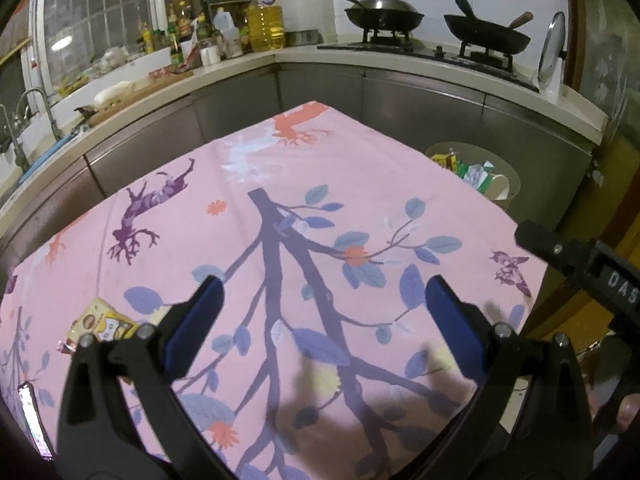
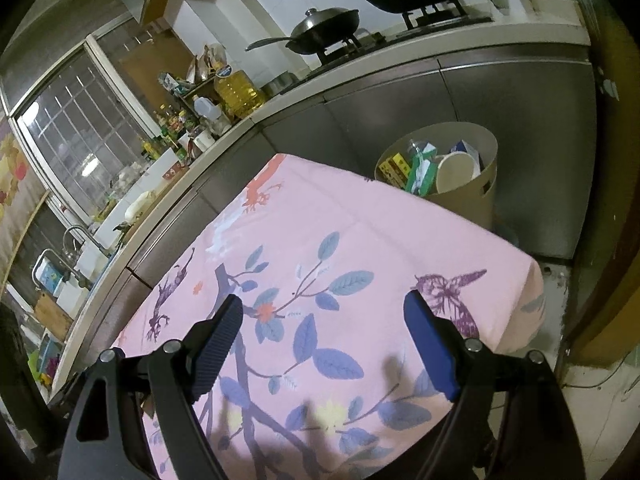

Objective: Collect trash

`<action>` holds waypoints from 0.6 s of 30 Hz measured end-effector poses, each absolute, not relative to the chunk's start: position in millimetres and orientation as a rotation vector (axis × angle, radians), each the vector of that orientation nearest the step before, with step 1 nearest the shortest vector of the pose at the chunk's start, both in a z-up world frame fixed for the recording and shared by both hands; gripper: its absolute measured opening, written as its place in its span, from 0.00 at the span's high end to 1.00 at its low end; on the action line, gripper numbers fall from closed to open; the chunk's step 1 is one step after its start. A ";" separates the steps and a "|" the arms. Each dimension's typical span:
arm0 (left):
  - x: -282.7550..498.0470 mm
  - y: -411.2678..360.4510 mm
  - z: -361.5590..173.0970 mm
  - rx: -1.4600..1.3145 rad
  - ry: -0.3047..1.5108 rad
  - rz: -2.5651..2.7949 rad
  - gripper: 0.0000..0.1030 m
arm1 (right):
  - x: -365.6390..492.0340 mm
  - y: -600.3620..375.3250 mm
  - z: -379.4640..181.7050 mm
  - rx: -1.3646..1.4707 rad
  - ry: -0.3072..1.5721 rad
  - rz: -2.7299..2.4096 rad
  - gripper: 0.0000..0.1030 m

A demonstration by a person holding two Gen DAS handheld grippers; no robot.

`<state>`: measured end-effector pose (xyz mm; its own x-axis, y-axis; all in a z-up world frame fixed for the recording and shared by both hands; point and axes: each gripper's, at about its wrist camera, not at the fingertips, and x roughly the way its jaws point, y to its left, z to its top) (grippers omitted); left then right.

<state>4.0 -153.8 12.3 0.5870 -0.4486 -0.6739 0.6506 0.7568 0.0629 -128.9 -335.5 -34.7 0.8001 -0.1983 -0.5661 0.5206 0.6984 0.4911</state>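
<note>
Pink floral tablecloth (image 1: 304,216) over table, kitchen counter (image 1: 256,65) behind, left gripper (image 1: 324,300) and right gripper (image 2: 324,320) both spread, empty, yellow wrapper (image 1: 102,320) near cloth's left edge, filled bin (image 2: 468,192) beyond far right corner.

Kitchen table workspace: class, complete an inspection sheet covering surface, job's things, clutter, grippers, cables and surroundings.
Surface: pink floral tablecloth covers the table, mostly bare.
Job's things: yellow snack packet lies on the cloth beside the left hand-held gripper; beige trash bin stands on the floor past the table's far right edge, already holding cartons and a paper cup.
Clutter: a phone at the cloth's left edge.
Grippers: left and right hand-held gripper both open, empty, above the cloth.
Cables: nothing seen.
Surroundings: counter with oil bottle, sauce bottles, two woks on a stove, sink faucet.
</note>
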 end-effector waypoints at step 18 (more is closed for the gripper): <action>57.5 -81.7 -6.2 0.159 0.732 -0.610 0.06 | -67.0 -301.7 -39.6 0.485 0.602 -0.194 0.25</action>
